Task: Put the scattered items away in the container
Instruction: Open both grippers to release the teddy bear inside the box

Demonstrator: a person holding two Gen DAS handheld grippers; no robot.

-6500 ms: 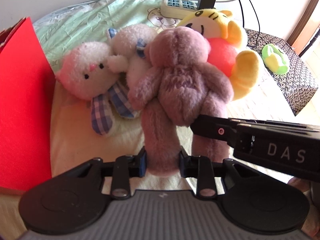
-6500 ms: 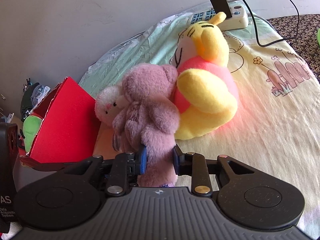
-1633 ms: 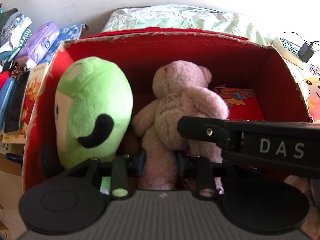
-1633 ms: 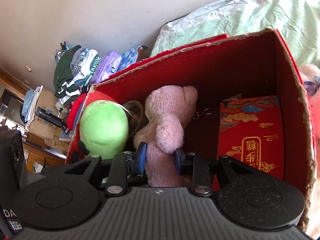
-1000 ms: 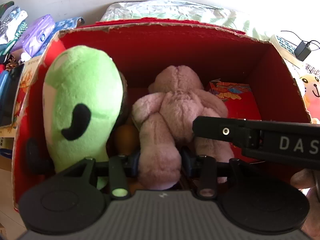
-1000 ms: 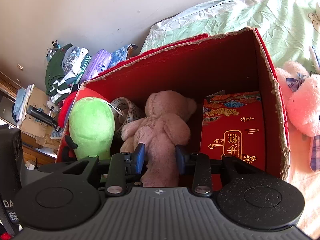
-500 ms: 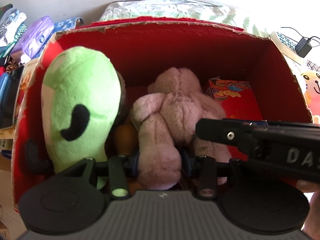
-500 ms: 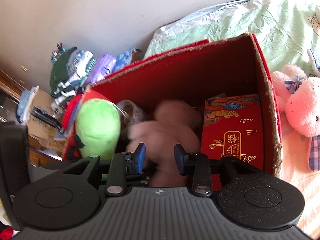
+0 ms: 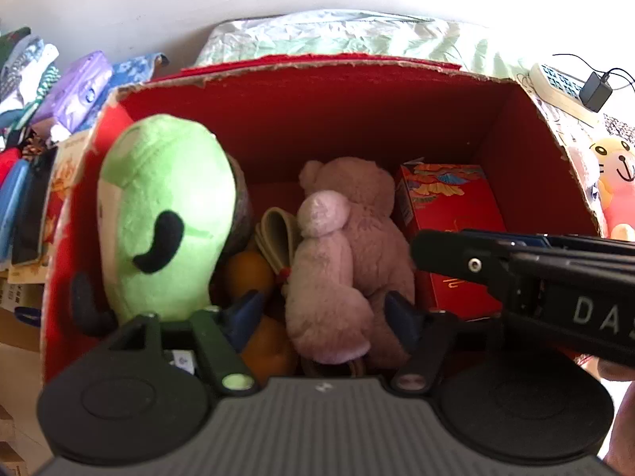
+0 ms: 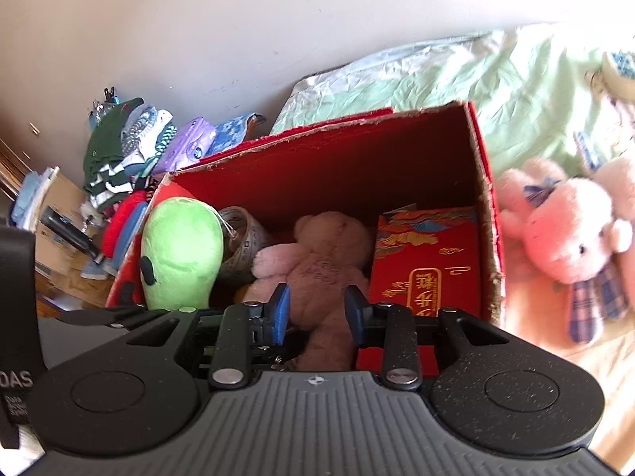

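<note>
The mauve teddy bear (image 9: 349, 254) lies inside the red cardboard box (image 9: 357, 91), between a green plush (image 9: 162, 214) and a red gift box (image 9: 452, 214). My left gripper (image 9: 321, 317) is open, its fingers apart on either side of the bear's leg. My right gripper (image 10: 317, 309) is open too, above the bear (image 10: 325, 258) in the box (image 10: 357, 150). The right gripper's body crosses the left wrist view at the right.
A pink bunny plush (image 10: 563, 238) lies on the bed right of the box. A yellow cat plush (image 9: 615, 174) and a power strip (image 9: 559, 87) sit further right. Folded clothes and tissue packs (image 10: 158, 146) are piled left of the box. A tape roll (image 10: 242, 234) is in the box.
Both grippers carried the bear from the bed into the box, lowered it, and have now opened; the bear has dropped free and settled among the box's contents.
</note>
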